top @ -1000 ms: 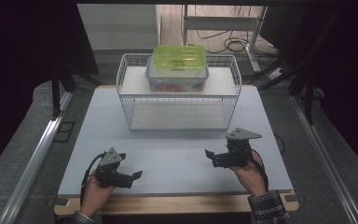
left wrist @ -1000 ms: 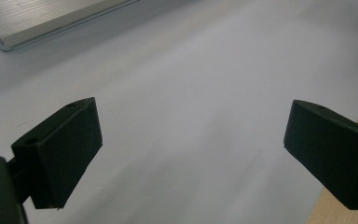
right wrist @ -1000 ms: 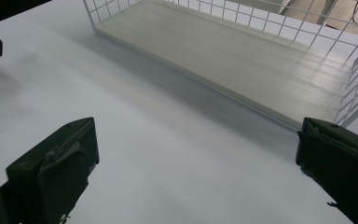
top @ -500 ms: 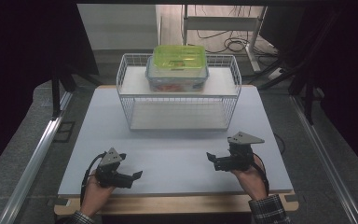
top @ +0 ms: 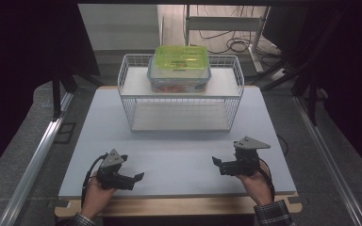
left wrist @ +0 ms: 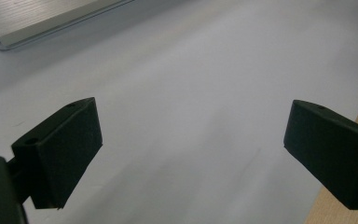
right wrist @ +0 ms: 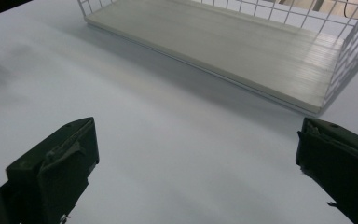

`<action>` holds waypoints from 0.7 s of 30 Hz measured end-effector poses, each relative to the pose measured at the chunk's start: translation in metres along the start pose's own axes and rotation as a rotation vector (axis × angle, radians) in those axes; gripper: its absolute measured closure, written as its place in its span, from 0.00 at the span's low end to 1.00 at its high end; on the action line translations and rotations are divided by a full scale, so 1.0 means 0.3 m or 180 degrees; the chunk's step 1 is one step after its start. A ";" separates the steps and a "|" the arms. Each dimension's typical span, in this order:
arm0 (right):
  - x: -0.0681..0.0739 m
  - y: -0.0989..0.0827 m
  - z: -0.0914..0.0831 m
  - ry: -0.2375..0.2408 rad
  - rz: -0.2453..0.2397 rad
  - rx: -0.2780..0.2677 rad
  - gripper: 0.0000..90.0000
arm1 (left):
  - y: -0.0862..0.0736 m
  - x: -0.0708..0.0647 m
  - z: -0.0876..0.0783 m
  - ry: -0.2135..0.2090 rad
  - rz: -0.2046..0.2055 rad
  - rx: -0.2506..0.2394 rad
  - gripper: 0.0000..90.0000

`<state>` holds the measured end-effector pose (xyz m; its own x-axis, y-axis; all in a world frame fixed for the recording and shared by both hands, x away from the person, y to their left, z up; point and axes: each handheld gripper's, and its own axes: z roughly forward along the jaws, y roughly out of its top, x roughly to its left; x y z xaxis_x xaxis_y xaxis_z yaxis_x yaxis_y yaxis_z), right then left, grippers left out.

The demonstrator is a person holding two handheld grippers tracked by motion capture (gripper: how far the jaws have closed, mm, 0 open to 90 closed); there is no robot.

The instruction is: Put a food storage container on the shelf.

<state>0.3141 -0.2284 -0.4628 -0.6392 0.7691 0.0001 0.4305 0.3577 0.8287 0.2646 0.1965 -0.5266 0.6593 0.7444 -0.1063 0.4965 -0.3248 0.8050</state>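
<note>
I am holding the left gripper in the lower left of the high view, low over the white table, with its jaws spread wide and nothing between them. The right gripper is sitting in the lower right, jaws also wide apart and empty. The box with the green lid is standing on top of the wire rack in the upper centre, well apart from both grippers.
</note>
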 end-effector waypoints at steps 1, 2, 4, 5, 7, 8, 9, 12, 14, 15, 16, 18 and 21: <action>-0.002 -0.004 -0.001 -0.0004 0.0018 0.0007 0.00 | 0.000 0.000 0.000 0.0000 -0.0001 -0.0002 0.04; -0.005 -0.009 -0.002 -0.0014 0.0025 0.0011 0.00 | 0.000 0.000 0.000 0.0000 0.0000 -0.0003 0.04; -0.012 -0.018 -0.004 -0.0031 0.0046 0.0013 0.00 | 0.000 0.000 0.000 0.0001 0.0003 0.0000 0.04; -0.015 -0.022 -0.006 -0.0044 0.0054 0.0020 0.00 | 0.000 -0.001 0.000 0.0001 0.0004 0.0001 0.04; -0.020 -0.030 -0.010 -0.0065 0.0059 0.0019 0.00 | 0.000 -0.001 0.001 0.0000 0.0005 0.0002 0.04; -0.023 -0.034 -0.013 -0.0070 0.0064 0.0023 0.00 | 0.000 -0.001 0.001 0.0001 0.0005 0.0004 0.04; -0.026 -0.037 -0.016 -0.0078 0.0060 0.0022 0.00 | 0.000 -0.001 0.001 0.0001 0.0004 0.0005 0.04; -0.032 -0.048 -0.024 -0.0107 0.0065 0.0022 0.00 | 0.000 -0.001 0.001 0.0002 0.0004 0.0004 0.04; -0.036 -0.055 -0.030 -0.0119 0.0069 0.0026 0.00 | 0.000 -0.001 0.001 0.0001 0.0005 0.0004 0.04; -0.037 -0.058 -0.032 -0.0131 0.0076 0.0025 0.00 | 0.000 -0.002 0.001 0.0002 0.0006 0.0005 0.04; -0.039 -0.062 -0.035 -0.0130 0.0079 0.0028 0.00 | 0.000 -0.002 0.001 0.0003 0.0007 0.0006 0.04; -0.043 -0.069 -0.039 -0.0147 0.0087 0.0030 0.00 | 0.000 -0.002 0.002 0.0003 0.0009 0.0007 0.04; -0.049 -0.078 -0.046 -0.0167 0.0110 0.0033 0.00 | 0.000 -0.002 0.001 0.0002 0.0005 0.0005 0.04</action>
<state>0.3047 -0.2555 -0.4744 -0.5896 0.8077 -0.0010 0.4585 0.3357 0.8229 0.2644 0.1958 -0.5267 0.6597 0.7443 -0.1046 0.4963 -0.3269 0.8043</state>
